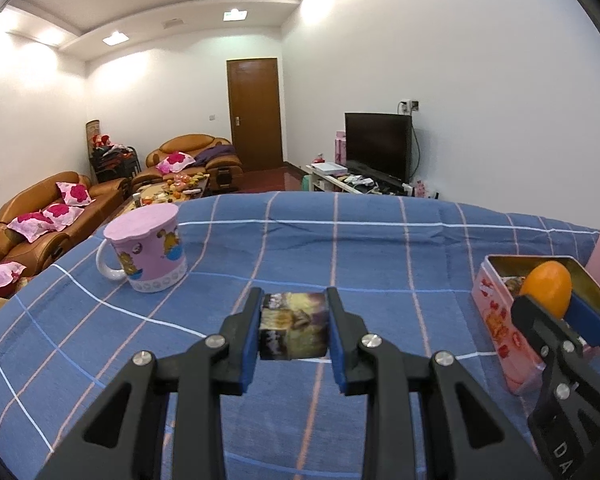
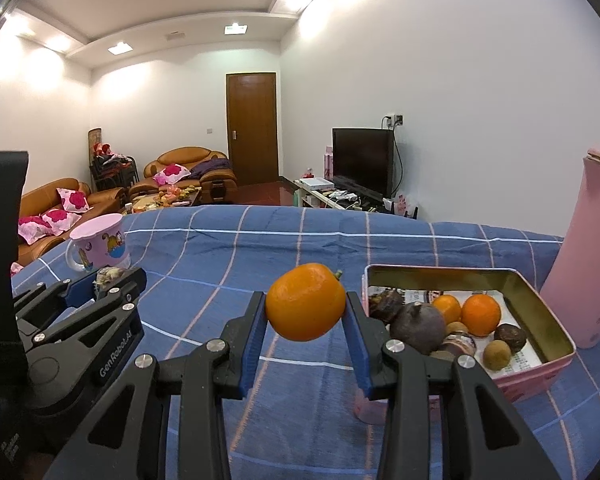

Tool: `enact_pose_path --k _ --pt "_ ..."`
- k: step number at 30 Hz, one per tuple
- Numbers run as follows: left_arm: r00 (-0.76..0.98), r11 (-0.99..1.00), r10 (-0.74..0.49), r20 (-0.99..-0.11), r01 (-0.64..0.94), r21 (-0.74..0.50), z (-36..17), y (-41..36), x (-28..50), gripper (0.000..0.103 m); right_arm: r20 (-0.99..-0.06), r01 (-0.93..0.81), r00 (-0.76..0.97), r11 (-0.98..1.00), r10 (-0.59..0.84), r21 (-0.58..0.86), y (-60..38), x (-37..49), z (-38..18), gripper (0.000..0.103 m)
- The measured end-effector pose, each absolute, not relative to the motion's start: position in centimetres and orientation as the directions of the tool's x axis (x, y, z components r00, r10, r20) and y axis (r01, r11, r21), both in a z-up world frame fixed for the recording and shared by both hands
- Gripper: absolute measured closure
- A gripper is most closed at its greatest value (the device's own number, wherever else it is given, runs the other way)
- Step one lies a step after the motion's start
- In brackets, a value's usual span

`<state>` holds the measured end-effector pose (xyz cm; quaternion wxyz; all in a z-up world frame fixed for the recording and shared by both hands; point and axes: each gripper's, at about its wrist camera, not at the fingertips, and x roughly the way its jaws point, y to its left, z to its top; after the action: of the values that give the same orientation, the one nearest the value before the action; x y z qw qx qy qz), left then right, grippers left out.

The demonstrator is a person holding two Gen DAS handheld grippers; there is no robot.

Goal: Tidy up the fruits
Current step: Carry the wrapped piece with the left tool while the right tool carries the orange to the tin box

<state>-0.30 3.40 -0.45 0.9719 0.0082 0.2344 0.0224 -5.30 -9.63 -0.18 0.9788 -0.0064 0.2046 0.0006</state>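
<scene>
Holding an orange (image 2: pixel 306 302) at the center of its frame, the right gripper (image 2: pixel 306 312) is beside a pink tin (image 2: pixel 540 372) of fruits at lower right. The left gripper (image 1: pixel 294 320) clamps a small printed cube (image 1: pixel 294 326) above the blue checked cloth (image 1: pixel 340 240), at the center of its frame.

White walls (image 2: pixel 440 80) and a stepped ceiling with recessed lights (image 2: pixel 118 48) enclose a living room where orange-brown leather sofas (image 1: pixel 36 220) with pink floral cushions (image 1: pixel 74 193) line the far left, a wooden door (image 1: pixel 255 114) stands at the back, and a dark television (image 1: pixel 378 145) sits far right above a glossy reddish floor (image 1: pixel 272 180).
</scene>
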Motion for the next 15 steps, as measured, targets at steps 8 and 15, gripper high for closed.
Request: enact_pose_path --k 8,15 --pt "0.885 1.000 0.007 -0.465 -0.002 0.010 -0.5 1.1 -0.9 0.072 -0.396 0.018 0.918 0.999 -0.027 -0.026 -12.2 -6.3 0.0 0.062" --pt "0.886 1.000 -0.017 -0.464 0.026 0.013 -0.4 -1.3 -1.5 0.072 -0.390 0.054 0.918 0.998 -0.066 -0.041 -15.0 -6.9 0.0 0.062"
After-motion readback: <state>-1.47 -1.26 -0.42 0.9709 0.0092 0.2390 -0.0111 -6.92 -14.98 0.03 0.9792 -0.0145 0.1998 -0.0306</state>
